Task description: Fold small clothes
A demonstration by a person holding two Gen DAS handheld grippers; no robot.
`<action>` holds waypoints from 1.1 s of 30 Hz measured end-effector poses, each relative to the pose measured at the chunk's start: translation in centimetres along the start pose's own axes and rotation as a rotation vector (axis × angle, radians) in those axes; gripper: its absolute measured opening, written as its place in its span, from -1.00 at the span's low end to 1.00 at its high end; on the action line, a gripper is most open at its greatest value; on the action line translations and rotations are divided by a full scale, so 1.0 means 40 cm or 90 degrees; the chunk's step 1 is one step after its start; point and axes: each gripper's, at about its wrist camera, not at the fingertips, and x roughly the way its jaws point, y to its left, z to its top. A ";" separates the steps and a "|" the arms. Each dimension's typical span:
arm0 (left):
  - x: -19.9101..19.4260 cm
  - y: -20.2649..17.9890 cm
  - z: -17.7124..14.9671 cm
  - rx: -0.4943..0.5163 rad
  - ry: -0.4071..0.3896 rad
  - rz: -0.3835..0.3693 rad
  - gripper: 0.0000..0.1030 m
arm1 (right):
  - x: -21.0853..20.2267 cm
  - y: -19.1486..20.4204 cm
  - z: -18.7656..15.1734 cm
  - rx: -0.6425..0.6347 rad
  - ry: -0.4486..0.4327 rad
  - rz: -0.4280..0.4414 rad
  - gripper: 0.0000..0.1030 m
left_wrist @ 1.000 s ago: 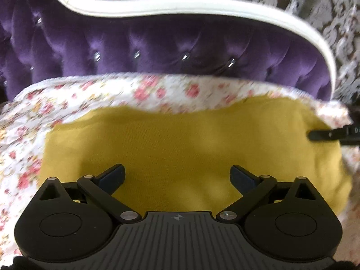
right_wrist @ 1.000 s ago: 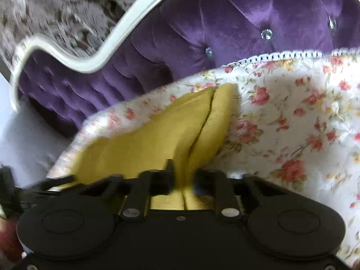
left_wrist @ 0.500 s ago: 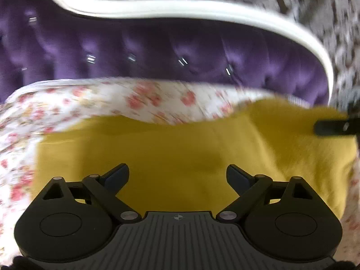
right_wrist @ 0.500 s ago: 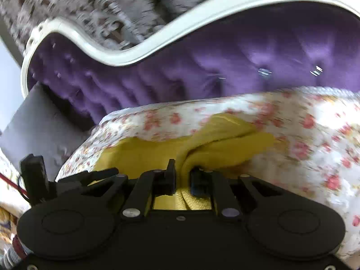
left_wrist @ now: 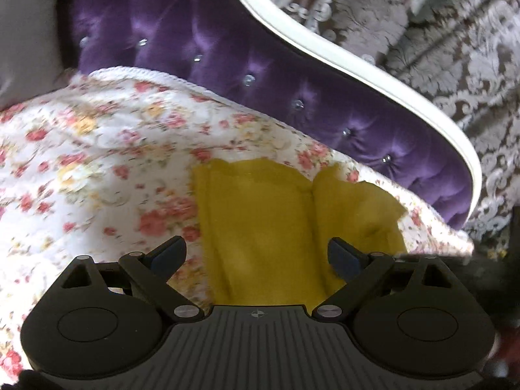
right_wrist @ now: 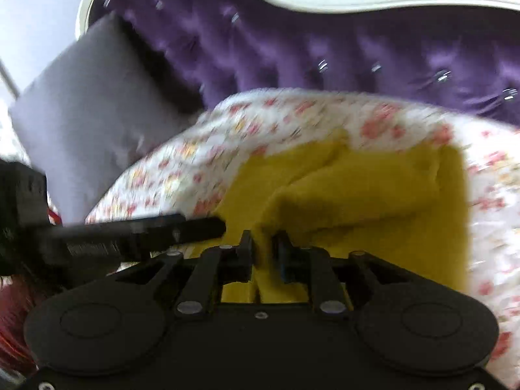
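A mustard-yellow garment [left_wrist: 260, 227] lies partly folded on a floral quilt [left_wrist: 97, 162], with a fold seam running down its middle. My left gripper [left_wrist: 256, 255] is open and empty, its fingers spread just above the near part of the garment. In the right wrist view my right gripper [right_wrist: 265, 250] is shut on a bunched fold of the yellow garment [right_wrist: 373, 195]. A finger of the left gripper [right_wrist: 146, 230] reaches in from the left beside it.
The quilt covers a purple tufted sofa back [left_wrist: 227, 65] with a white curved frame [left_wrist: 357, 61]. A grey cushion [right_wrist: 84, 110] leans at the left end. Patterned wallpaper [left_wrist: 438, 32] is behind.
The right gripper has carried its held edge of the garment across to the left, folding it narrower. Both cameras have swung, the left one turning to view the garment lengthwise.
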 end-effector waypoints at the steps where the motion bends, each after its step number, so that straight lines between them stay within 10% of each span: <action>1: -0.006 0.011 0.001 -0.010 -0.002 -0.007 0.84 | 0.007 0.012 -0.010 -0.013 -0.003 0.006 -0.45; 10: -0.046 0.007 0.027 -0.020 -0.018 -0.041 0.84 | -0.161 0.039 -0.049 -0.104 -0.116 -0.017 0.00; 27: -0.034 -0.080 0.003 0.035 0.051 -0.064 0.85 | -0.111 0.198 -0.257 -0.355 -0.052 -0.099 0.13; 30: -0.030 -0.082 0.005 0.033 0.058 -0.064 0.85 | -0.110 0.178 -0.258 -0.349 -0.026 -0.099 -0.63; 33: -0.016 -0.090 0.007 0.026 0.070 -0.076 0.85 | -0.134 0.141 -0.248 -0.305 -0.037 -0.081 -0.75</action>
